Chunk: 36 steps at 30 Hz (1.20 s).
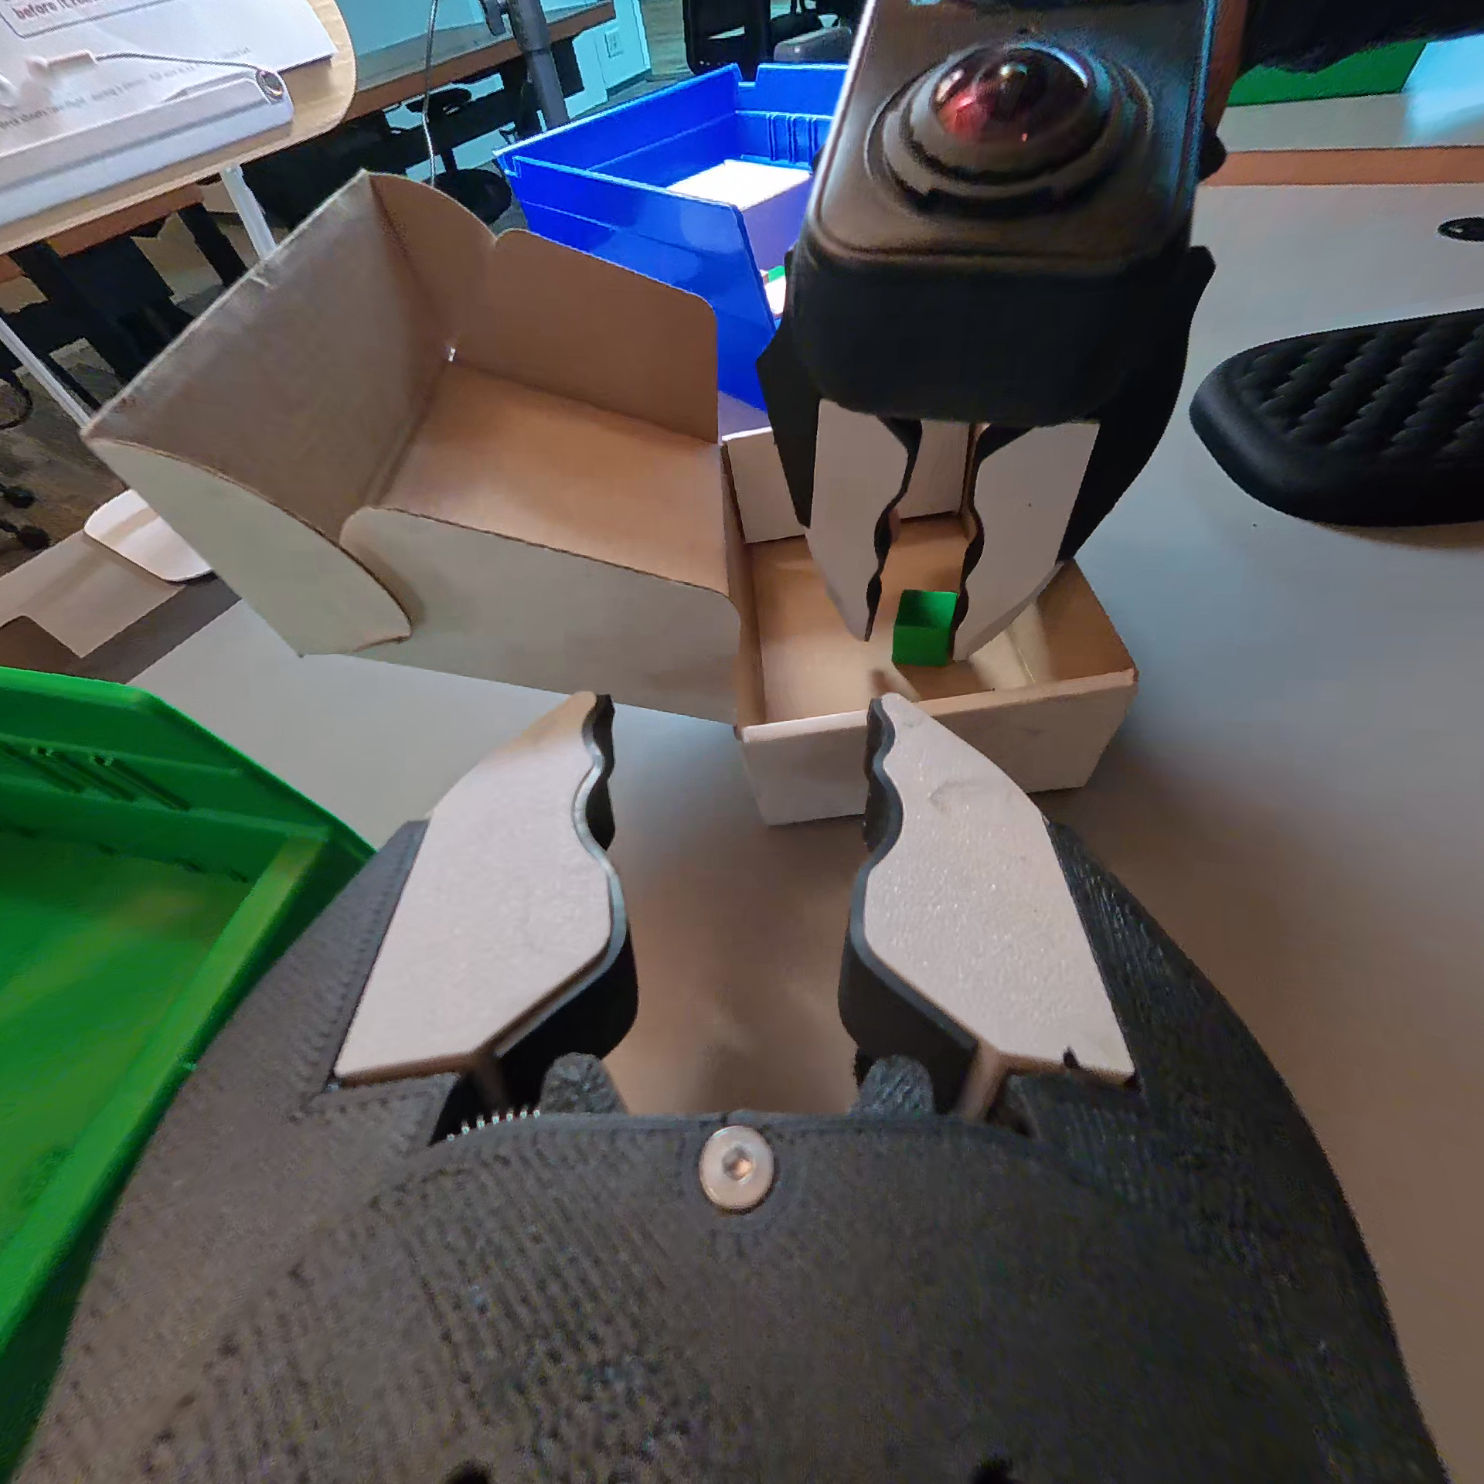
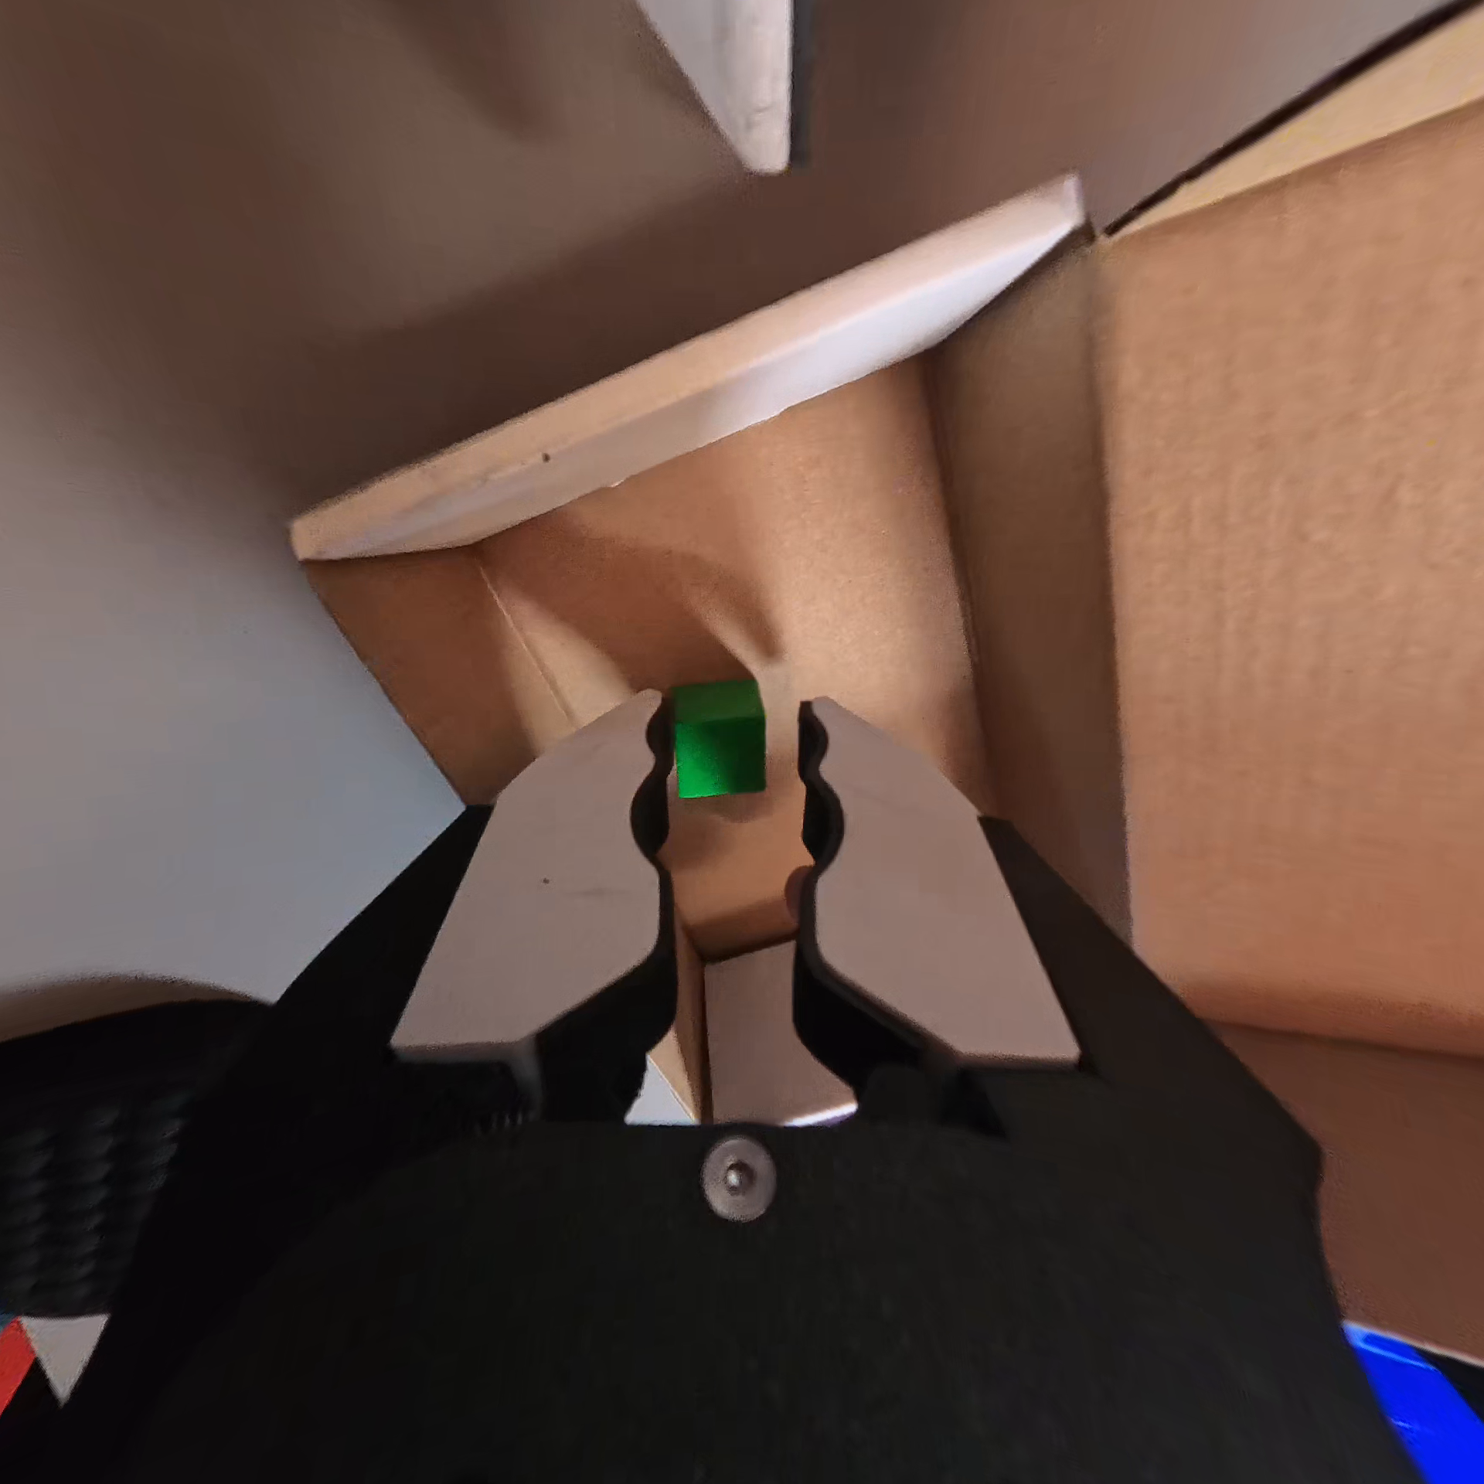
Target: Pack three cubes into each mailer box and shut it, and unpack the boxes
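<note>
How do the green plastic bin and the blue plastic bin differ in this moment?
The green plastic bin sits close to the left gripper, at the left edge of that view; the blue plastic bin stands farther off, behind the open white cardboard mailer box. The green bin's visible part shows nothing inside, while the blue bin holds a white box-like thing. Both are glossy plastic bins on the grey table.

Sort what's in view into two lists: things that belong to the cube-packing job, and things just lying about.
Belongs to the job:
- open mailer box
- green cube inside it
- right gripper, open around the cube
- left gripper, open, hovering over the table
- blue bin
- green bin

Just lying about:
- black mesh pad
- white papers on the far desk
</note>
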{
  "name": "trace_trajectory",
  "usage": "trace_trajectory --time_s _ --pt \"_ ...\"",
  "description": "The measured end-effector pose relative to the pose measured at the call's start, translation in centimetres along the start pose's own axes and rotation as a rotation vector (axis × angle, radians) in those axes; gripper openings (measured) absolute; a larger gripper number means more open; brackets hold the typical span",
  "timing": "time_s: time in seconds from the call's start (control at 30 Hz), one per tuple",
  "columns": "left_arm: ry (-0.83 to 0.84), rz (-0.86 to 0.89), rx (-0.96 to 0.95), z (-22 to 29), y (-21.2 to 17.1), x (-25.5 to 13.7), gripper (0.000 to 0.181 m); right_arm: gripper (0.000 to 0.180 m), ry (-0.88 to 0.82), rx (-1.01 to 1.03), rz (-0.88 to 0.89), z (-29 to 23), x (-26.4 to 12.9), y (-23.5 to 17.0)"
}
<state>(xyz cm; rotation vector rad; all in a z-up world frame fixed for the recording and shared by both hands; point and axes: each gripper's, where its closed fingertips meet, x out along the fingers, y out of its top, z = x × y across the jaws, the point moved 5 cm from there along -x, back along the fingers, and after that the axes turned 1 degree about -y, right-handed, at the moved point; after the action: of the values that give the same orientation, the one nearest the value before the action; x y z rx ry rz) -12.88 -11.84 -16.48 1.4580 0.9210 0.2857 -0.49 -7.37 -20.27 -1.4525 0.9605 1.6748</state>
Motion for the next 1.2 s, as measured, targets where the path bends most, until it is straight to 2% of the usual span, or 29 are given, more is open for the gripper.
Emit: trace_trajectory --time_s 0.27,0.4,0.5,0.57,0.83,0.9,0.97,1.1,1.2 --pt "-0.019 -0.014 0.011 0.3 -0.2 0.5 0.056 0.037 -0.02 0.015 0.042 0.7 -1.8 -0.8" --pt "-0.024 -0.037 0.021 0.6 -0.4 1.2 0.054 0.037 0.015 0.025 0.034 0.4 -1.2 -1.3" --pt "-0.022 -0.047 0.027 0.6 -0.5 1.7 0.052 0.031 0.023 0.024 0.042 0.1 -0.3 -0.9" --pt "-0.016 -0.046 0.02 0.5 -0.5 2.1 0.051 0.021 0.014 0.023 0.04 0.2 0.0 -0.8" --pt "0.056 -0.016 0.005 -1.1 0.0 1.6 0.052 0.021 -0.056 0.05 0.078 1.1 0.3 0.1" --pt "0.019 0.025 0.013 -0.5 0.6 0.8 0.051 0.021 -0.073 0.05 0.073 1.2 0.3 0.3" --pt "-0.085 0.042 0.048 1.2 0.9 0.2 0.049 0.021 -0.083 0.054 0.063 1.4 0.3 0.4" --pt "-0.256 -0.036 0.134 4.8 0.2 0.4 0.058 0.021 -0.074 0.058 0.064 1.6 0.3 0.5" --pt "-0.274 -0.106 0.185 5.9 -0.7 1.3 0.059 0.021 -0.073 0.072 0.061 1.7 0.2 0.0"
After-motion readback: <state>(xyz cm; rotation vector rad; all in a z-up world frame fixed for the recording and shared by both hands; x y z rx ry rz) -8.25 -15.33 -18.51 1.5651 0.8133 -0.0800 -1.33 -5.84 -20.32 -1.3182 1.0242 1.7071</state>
